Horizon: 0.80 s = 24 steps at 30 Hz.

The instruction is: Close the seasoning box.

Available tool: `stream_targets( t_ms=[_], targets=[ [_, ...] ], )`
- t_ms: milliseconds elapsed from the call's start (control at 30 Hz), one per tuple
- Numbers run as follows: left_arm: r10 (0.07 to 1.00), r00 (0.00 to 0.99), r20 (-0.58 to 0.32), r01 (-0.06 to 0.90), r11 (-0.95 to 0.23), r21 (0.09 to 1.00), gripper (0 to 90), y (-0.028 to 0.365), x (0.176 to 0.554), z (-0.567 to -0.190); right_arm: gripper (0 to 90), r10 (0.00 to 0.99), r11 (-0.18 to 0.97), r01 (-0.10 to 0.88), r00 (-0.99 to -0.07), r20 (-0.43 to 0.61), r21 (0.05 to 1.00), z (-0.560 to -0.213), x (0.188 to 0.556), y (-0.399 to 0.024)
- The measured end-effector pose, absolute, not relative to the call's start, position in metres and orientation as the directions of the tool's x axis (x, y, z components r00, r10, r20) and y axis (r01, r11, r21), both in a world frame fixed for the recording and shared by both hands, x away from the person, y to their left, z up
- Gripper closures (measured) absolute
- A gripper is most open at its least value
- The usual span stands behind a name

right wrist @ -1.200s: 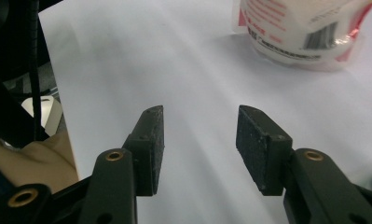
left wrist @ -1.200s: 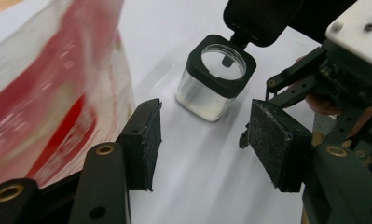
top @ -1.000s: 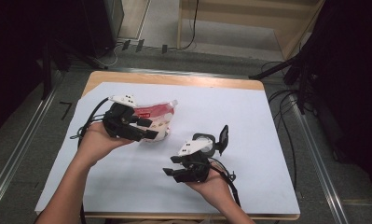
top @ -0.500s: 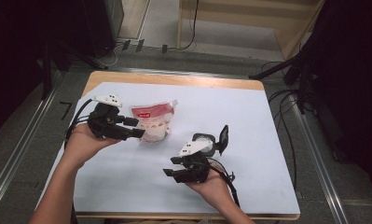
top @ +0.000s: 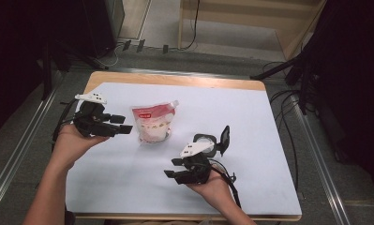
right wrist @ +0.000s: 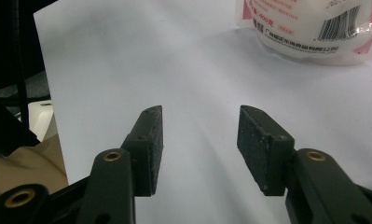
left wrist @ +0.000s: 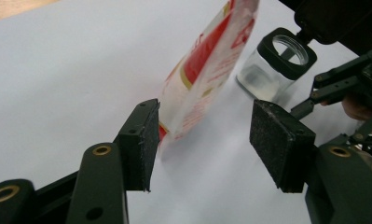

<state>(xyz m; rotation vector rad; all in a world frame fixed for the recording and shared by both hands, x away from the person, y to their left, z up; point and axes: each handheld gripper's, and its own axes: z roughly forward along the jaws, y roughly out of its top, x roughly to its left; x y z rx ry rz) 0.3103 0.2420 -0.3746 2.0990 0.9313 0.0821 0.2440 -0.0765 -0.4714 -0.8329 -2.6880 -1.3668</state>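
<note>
Pouch (top: pixel 153 123) is sitting on the white table (top: pixel 250 122), a bit left of the middle, with its capped spout corner pointing toward the far right. We're holding the left tool (top: pixel 124 129) just beside its left edge, and the jaws have just been opening a little more: they're spread, nothing pinched, the bag's near corner sitting ahead of them rather than between the pads. In the left gripper view the pouch (left wrist: pixel 207 70) is looking thin and floppy, and behind it there's a small glass jar (left wrist: pixel 274 65) with a black rim and its lid flipped open.

Our right tool (top: pixel 169 168) is hanging nearer to us, jaws also spread and empty, pointing across bare table toward the rounded bottom of the bag (right wrist: pixel 309 28).

Handling guess: we're dealing with a soft plastic bag with white stuff inside, so probably light-ish, slippery and saggy, likely to fold if we're grabbing it mid-body. We're thinking the flat sealed edge or the stiffer spout corner is the better place to pinch. That jar in the high view (top: pixel 204 143) is looking breakable and tippy, so we're keeping swings gentle near it.
</note>
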Motion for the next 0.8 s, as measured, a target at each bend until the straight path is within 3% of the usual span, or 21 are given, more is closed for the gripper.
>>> stream_targets(
  t_ms=[500,800],
  targets=[
    [0.627,0.741,-0.239,0.580,-0.419,0.699,44.4,0.208,0.334,-0.407,50.9,0.458,0.482,0.463,-0.857,0.237,0.743,-0.476,0.245,-0.076],
    [0.608,0.767,-0.207,0.541,-0.438,0.718,55.3,0.193,0.342,-0.412,50.6,0.467,0.479,0.465,-0.853,0.232,0.745,-0.478,0.245,-0.073]
  ],
)
